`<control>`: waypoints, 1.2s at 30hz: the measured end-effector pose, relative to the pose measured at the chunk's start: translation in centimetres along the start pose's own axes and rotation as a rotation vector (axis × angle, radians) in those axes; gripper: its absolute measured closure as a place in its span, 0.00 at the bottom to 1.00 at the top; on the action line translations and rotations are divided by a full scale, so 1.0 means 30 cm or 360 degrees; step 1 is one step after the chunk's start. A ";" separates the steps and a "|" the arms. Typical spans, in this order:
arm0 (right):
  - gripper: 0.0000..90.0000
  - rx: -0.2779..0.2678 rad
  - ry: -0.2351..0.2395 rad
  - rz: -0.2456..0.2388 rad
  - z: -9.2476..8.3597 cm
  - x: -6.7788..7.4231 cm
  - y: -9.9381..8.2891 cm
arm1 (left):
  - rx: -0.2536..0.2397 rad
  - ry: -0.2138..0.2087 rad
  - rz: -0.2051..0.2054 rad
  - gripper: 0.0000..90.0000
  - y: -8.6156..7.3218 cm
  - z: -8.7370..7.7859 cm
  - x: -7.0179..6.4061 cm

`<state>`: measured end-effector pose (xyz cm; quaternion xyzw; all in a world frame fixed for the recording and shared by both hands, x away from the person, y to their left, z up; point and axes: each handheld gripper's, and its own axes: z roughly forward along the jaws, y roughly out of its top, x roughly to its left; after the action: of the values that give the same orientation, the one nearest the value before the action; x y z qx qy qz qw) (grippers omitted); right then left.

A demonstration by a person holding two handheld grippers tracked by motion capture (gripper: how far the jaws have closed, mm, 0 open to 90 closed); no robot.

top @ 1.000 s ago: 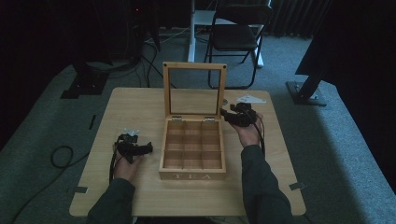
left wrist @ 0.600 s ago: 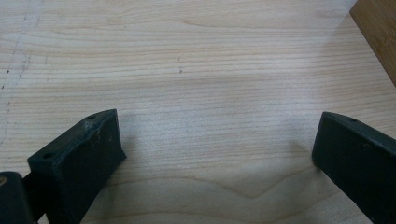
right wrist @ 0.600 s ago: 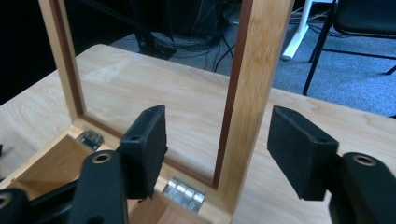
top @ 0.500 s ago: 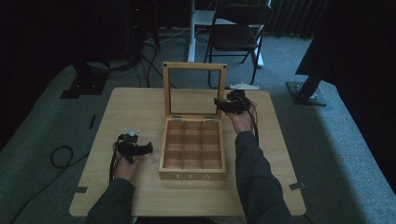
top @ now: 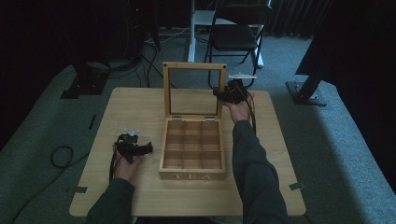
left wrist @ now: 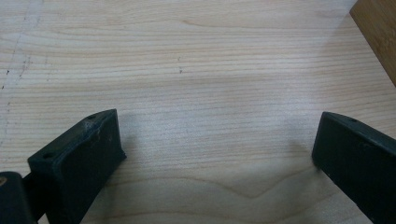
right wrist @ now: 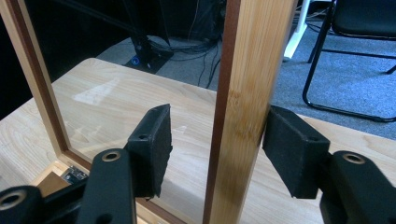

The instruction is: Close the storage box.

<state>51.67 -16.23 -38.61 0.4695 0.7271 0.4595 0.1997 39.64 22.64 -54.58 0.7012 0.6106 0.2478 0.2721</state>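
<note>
R gripper (right wrist: 215, 149): fingers (right wrist: 152, 147) straddle the right upright of the lid frame (right wrist: 243, 102) of the tea box (top: 192, 151). Frame post sits betw. the two pads; the right-hand pad looks to touch the post's outer face, the left-hand pad stands off w/ a clear gap on the pane side. So not clenched on it – fingers have just been closing w/ the post betw. them, no full grip yet. Thru the pane, beyond the left-hand finger, the far edge of the frame and the tabletop (right wrist: 93, 98) show; below that finger a corner of the box's compartments. Past the post: grey carpet and a black chair (right wrist: 355, 28).

High view: R gripper (top: 224, 94) is at the upper right side of the lid (top: 194, 67), which stands upright, hinged at the box's far edge. Box open, divided compartments, "TEA" on the near wall, mid-tabletop.

L gripper (left wrist: 215, 154): fingers (left wrist: 88, 158) spread wide, released, nothing betw. them but bare tabletop (left wrist: 187, 70). They point low at the wood. A corner of the box wall (left wrist: 378, 32) lies beyond the right-hand finger, apart from it. High view: L gripper (top: 140, 149) rests just beside the box's left wall, not touching.
</note>
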 end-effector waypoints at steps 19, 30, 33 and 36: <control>0.59 -0.0018 0.0021 0.0038 -0.020 0.005 -0.006 | 0.0003 -0.0001 0.0001 0.02 0.000 0.000 0.000; 0.60 -0.0090 0.0074 0.0026 -0.139 0.044 -0.053 | -0.0002 0.0001 0.0002 0.02 0.000 0.000 0.000; 0.59 -0.0094 0.0065 0.0014 -0.165 0.060 -0.061 | -0.0003 0.0001 0.0000 0.02 0.000 0.000 0.000; 0.62 -0.0120 0.0066 0.0044 -0.197 0.067 -0.063 | 0.0000 0.0000 0.0001 0.02 0.000 0.000 0.000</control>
<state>45.49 -17.59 -36.99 0.4621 0.7066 0.4989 0.1957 39.65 22.65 -54.57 0.7013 0.6105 0.2480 0.2720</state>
